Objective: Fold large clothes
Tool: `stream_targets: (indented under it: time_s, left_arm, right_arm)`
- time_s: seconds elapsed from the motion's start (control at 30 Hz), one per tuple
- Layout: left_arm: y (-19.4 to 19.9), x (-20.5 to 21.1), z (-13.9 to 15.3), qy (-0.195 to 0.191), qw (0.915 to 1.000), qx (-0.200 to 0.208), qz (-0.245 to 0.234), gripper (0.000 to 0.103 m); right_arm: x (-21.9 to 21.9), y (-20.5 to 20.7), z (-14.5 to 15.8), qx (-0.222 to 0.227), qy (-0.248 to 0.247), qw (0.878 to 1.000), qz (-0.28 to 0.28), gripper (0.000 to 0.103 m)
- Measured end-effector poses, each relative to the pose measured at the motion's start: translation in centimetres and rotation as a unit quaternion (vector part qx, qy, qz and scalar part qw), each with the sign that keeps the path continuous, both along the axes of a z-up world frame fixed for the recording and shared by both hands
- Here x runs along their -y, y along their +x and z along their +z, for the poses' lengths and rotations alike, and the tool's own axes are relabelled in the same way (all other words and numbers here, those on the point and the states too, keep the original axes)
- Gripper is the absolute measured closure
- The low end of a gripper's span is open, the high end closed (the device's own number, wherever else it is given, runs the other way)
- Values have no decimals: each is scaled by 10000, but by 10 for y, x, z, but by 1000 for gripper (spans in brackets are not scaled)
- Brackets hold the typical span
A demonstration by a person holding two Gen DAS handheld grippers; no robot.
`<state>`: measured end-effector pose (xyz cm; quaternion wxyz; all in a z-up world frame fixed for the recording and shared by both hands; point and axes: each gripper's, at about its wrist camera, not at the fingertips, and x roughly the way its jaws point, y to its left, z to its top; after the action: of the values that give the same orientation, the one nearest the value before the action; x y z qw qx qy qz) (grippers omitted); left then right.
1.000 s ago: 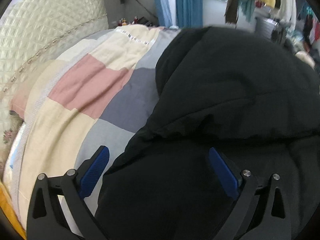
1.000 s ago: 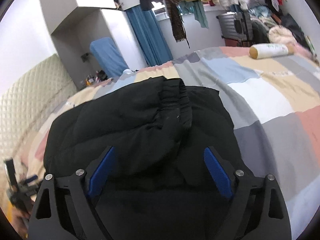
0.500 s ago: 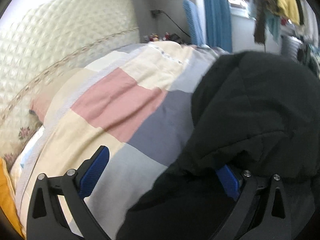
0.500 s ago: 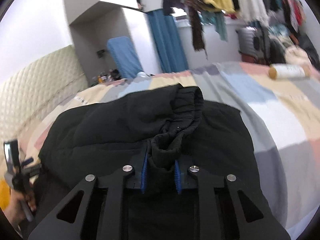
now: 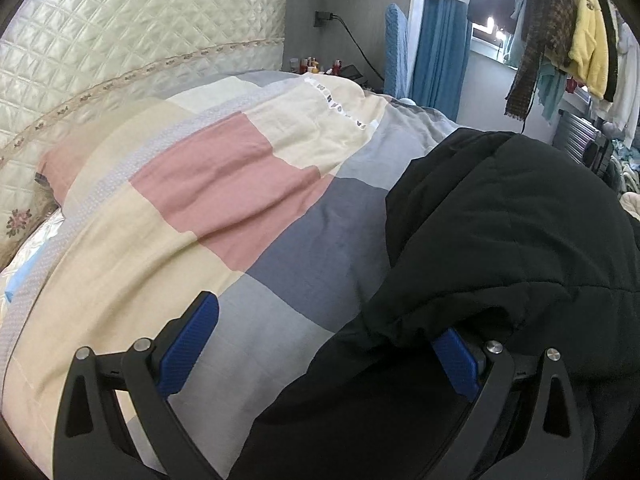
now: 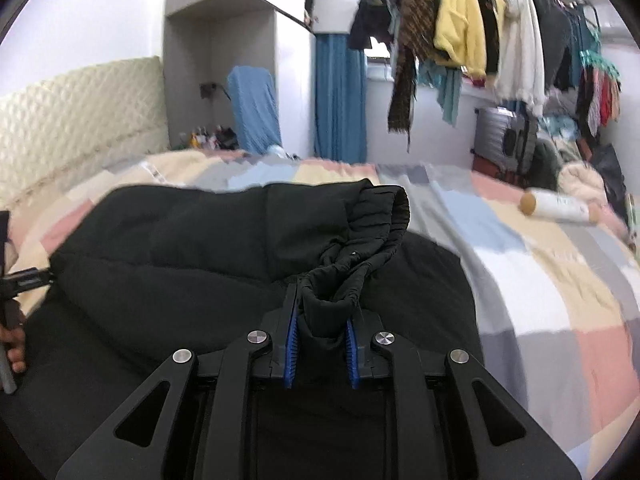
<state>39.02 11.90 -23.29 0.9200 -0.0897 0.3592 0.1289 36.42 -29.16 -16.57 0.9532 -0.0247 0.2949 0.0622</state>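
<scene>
A large black padded jacket (image 6: 192, 248) lies on the patchwork bed; it also fills the right of the left wrist view (image 5: 512, 232). My right gripper (image 6: 320, 344) is shut on the jacket's sleeve just below its ribbed cuff (image 6: 372, 220) and holds it lifted over the body of the jacket. My left gripper (image 5: 320, 344) is open at the jacket's left edge. Its right finger (image 5: 456, 360) is tucked under a fold of black fabric; its left finger (image 5: 188, 344) is over bare quilt.
The patchwork quilt (image 5: 224, 184) covers the bed, with a quilted cream headboard (image 5: 120, 40) behind. A white cylinder (image 6: 556, 204) lies on the bed's far right. Hanging clothes (image 6: 460, 20), a suitcase (image 6: 504, 140) and blue curtains (image 6: 340, 96) stand beyond the bed.
My right gripper closed on the sleeve by the cuff and raised it. My left gripper shifted left to the jacket's edge and its right finger slid under a fold; it stays open.
</scene>
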Motion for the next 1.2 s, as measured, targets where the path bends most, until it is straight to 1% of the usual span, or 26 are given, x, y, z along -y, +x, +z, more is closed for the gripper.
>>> stream_targets:
  time_s: [0.07, 0.17, 0.27, 0.4, 0.63, 0.8, 0.83, 0.9, 0.93, 0.97, 1.0, 1.03, 1.07, 1.13, 1.2]
  left_arm:
    - [1, 0, -1, 35, 10000, 11, -25, 3]
    - [2, 1, -1, 58, 10000, 12, -39, 3]
    - [2, 1, -3, 17, 10000, 2, -53, 3]
    - [4, 4, -5, 111, 9999, -6, -85, 3]
    - [6, 7, -7, 166, 9998, -12, -124, 3]
    - [2, 9, -3, 172, 9998, -22, -67, 3]
    - [1, 9, -2, 162, 9999, -19, -56, 3]
    - [-3, 9, 2, 114, 9999, -10, -63, 3]
    - [-6, 10, 5, 106, 9999, 10, -68, 3]
    - [-10, 11, 10, 81, 9999, 45, -91, 3]
    - [-14, 12, 12, 46, 9999, 78, -128, 3]
    - [-19, 14, 16, -5, 9998, 120, -182, 3]
    - [-23, 15, 19, -45, 9996, 153, -218, 3]
    - [-34, 21, 27, -138, 9991, 238, -311, 3]
    - [-45, 29, 41, -207, 9979, 281, -544, 3]
  right_arm:
    - [3, 6, -11, -115, -6, 9999, -87, 87]
    - [2, 11, -24, -223, -139, 9996, -112, 86]
    - [6, 17, -36, -433, -51, 9990, -139, 86]
    - [2, 28, -51, -525, -225, 9983, -130, 84]
    - [3, 46, -64, -577, -175, 9981, -152, 84]
    - [-6, 47, -62, -537, -273, 9979, -246, 83]
    - [-4, 44, -61, -540, -169, 9981, -243, 81]
    - [2, 38, -57, -602, 105, 9977, -290, 79]
    - [4, 37, -56, -635, 190, 9973, -301, 77]
    - [6, 33, -54, -664, 275, 9969, -312, 70]
    - [7, 27, -51, -699, 354, 9964, -310, 67]
    - [7, 22, -48, -728, 385, 9962, -273, 58]
    - [6, 16, -45, -724, 385, 9964, -226, 53]
    - [0, -2, -34, -657, 300, 9973, -132, 46]
    - [-5, -18, -21, -578, 360, 9977, -47, 46]
